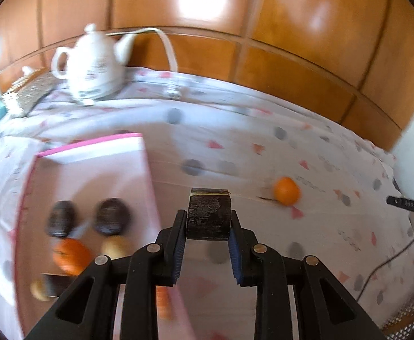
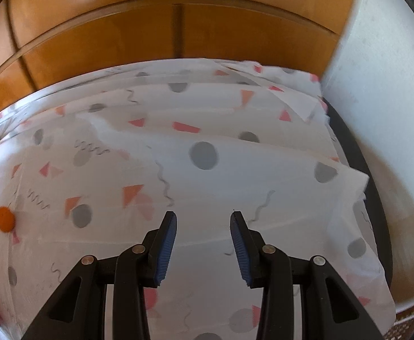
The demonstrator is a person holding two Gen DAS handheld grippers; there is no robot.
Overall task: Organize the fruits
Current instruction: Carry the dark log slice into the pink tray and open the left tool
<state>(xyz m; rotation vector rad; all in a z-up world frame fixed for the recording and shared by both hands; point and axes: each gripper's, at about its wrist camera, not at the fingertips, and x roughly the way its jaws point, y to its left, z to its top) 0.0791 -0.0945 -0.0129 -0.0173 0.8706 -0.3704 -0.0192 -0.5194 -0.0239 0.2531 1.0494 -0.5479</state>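
My left gripper point(image 1: 208, 215) is shut on a dark brown, rough-skinned block-shaped piece point(image 1: 209, 214) and holds it above the tablecloth, just right of a pink-rimmed box point(image 1: 93, 147). The box holds two dark fruits point(image 1: 112, 216), an orange point(image 1: 70, 256), a pale yellowish fruit point(image 1: 115, 248) and others, all blurred. A loose orange point(image 1: 286, 190) lies on the cloth to the right; it also shows at the far left of the right wrist view point(image 2: 5, 218). My right gripper point(image 2: 204, 218) is open and empty above the cloth.
A white teapot point(image 1: 93, 65) and a woven mat point(image 1: 28, 90) stand at the back left. A white cord point(image 1: 170, 53) runs beside the teapot. Wooden panelling point(image 1: 235, 14) rises behind the table. A white wall point(image 2: 382, 85) and the table's right edge point(image 2: 360, 170) lie to the right.
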